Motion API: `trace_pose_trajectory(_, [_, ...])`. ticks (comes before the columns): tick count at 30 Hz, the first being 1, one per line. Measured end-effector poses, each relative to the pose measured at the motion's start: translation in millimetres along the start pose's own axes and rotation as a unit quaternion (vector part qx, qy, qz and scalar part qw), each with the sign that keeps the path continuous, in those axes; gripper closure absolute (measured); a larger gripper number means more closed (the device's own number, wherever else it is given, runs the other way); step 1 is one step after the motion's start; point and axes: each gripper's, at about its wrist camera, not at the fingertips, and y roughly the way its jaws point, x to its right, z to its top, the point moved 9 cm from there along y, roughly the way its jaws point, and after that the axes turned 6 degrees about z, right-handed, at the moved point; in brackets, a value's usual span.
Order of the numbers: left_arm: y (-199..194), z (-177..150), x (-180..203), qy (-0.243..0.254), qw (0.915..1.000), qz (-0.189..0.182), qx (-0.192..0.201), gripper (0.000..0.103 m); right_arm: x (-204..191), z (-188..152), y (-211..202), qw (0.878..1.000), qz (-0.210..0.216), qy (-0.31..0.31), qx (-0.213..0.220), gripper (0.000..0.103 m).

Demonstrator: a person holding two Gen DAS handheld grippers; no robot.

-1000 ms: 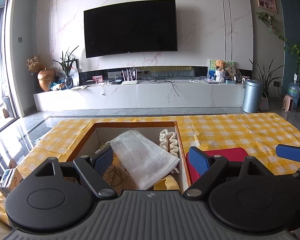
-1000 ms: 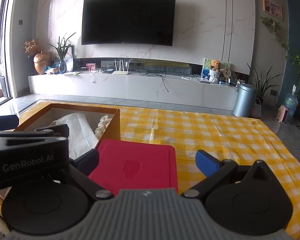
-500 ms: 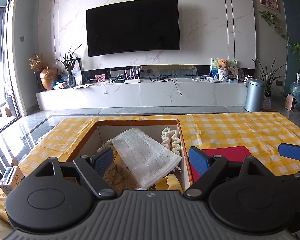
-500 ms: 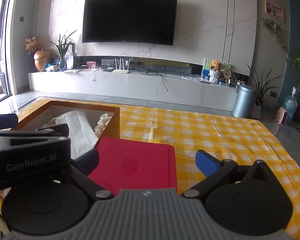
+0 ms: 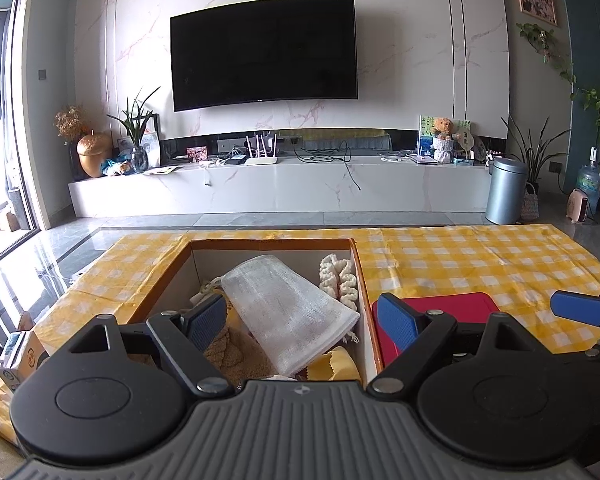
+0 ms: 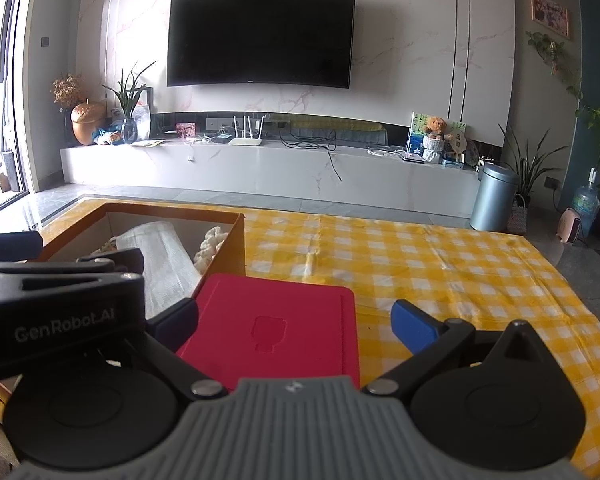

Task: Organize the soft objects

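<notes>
An open cardboard box [image 5: 272, 244] sits on the yellow checked tablecloth [image 5: 460, 256]. Inside lie a white mesh cloth [image 5: 292, 312], a cream knitted piece [image 5: 338, 282], a tan knitted item [image 5: 236, 354] and a yellow cloth [image 5: 334, 366]. My left gripper [image 5: 300, 320] is open and empty above the box's near end. My right gripper [image 6: 296, 324] is open and empty above a red flat lid [image 6: 276, 324] beside the box [image 6: 228, 236]. The box's cloths show in the right wrist view [image 6: 164, 256].
The red lid [image 5: 436, 308] lies right of the box. My right gripper's blue fingertip [image 5: 576, 308] shows at the left view's right edge. A small carton [image 5: 18, 354] sits at the table's left edge. A TV wall, low cabinet and bin [image 5: 504, 190] lie beyond.
Both views have tilted up slightly, so the box and lid sit a little lower in frame. Nothing was grasped or let go.
</notes>
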Motion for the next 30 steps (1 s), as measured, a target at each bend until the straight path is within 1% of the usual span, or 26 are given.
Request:
trace_pose_trajectory(17, [9, -9, 3, 0.002, 0.9998, -0.003, -0.022, 0.003, -2, -7, 8, 1.0, -0.008, -0.009, -0.017, 0.003])
trace_pose_trajectory(30, [11, -12, 4, 0.006, 0.9997, 0.0, -0.025, 0.003, -2, -11, 13, 1.0, -0.01, -0.012, -0.025, 0.003])
